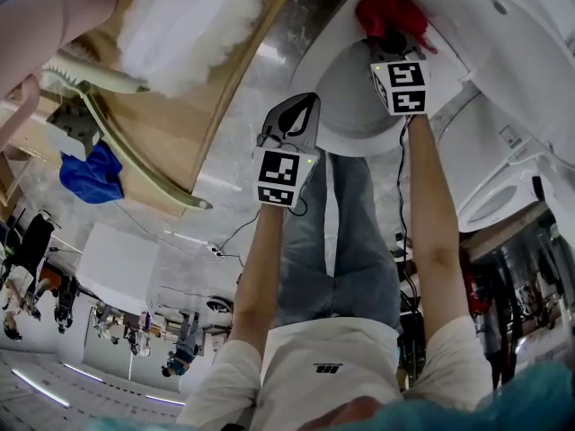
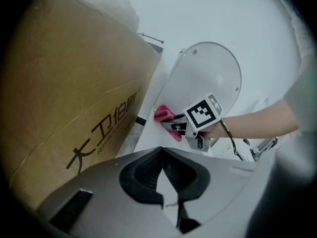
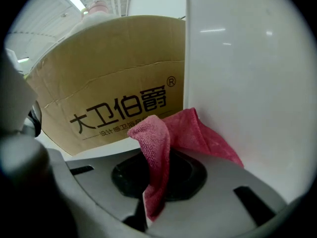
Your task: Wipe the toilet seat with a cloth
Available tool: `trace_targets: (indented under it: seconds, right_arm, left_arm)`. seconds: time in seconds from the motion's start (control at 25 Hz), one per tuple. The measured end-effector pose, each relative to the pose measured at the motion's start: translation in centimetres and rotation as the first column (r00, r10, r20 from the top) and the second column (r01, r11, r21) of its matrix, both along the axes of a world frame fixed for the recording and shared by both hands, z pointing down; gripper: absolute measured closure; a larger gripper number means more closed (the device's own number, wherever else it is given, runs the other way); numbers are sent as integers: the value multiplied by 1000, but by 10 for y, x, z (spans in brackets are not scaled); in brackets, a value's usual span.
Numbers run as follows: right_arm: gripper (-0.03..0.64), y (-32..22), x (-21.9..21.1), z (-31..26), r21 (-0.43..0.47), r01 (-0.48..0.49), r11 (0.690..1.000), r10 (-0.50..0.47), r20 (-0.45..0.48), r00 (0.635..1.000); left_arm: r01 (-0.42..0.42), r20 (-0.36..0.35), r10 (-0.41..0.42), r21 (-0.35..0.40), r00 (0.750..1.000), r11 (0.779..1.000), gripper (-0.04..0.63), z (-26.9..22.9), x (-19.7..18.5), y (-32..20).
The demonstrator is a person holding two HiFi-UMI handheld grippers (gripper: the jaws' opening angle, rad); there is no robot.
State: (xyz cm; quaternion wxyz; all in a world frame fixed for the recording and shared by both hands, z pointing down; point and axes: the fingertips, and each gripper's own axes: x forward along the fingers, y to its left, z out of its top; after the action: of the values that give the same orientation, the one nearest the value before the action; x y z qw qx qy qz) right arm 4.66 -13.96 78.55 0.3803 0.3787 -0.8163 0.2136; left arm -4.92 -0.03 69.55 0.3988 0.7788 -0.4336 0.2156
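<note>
A red cloth [image 1: 384,9] is clamped in my right gripper [image 1: 393,43], which is shut on it; the cloth [image 3: 171,135] folds out of the jaws against the white toilet [image 3: 247,83]. From the left gripper view, the cloth [image 2: 162,115] touches the toilet's left edge, just below the raised oval seat [image 2: 205,78], with the right gripper [image 2: 171,124] behind it. My left gripper [image 1: 301,115] hangs in the air nearer me, left of the toilet [image 1: 359,106]. It is shut with nothing in it, and its tips [image 2: 161,149] meet.
A large printed cardboard box [image 2: 74,98] stands close to the toilet's left side, with white padding [image 1: 189,25] in it. A blue cloth [image 1: 90,173] lies beyond the box. A black cable [image 1: 402,178] trails from the right gripper. Another person's arm [image 1: 36,34] shows top left.
</note>
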Motion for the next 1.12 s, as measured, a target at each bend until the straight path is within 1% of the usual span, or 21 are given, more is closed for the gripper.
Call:
trace_targets:
  seconds: [0.28, 0.52, 0.72, 0.92, 1.12]
  right_arm:
    - [595, 17, -44, 5, -21, 105, 994, -105, 7, 994]
    - [595, 36, -70, 3, -41, 166, 985, -164, 29, 986]
    - [595, 65, -91, 4, -64, 221, 973, -218, 49, 975]
    - [595, 93, -104, 5, -82, 257, 963, -252, 69, 965]
    - [595, 126, -117, 7, -113, 317, 942, -309, 81, 948]
  left_arm:
    - [32, 16, -32, -5, 999, 999, 584, 1, -20, 16]
    - [64, 28, -64, -4, 998, 998, 584, -1, -29, 27]
    - [107, 35, -106, -22, 994, 994, 584, -1, -40, 40]
    - [146, 44, -145, -8, 988, 989, 584, -3, -50, 49]
    - [164, 57, -164, 1, 985, 986, 584, -6, -57, 61]
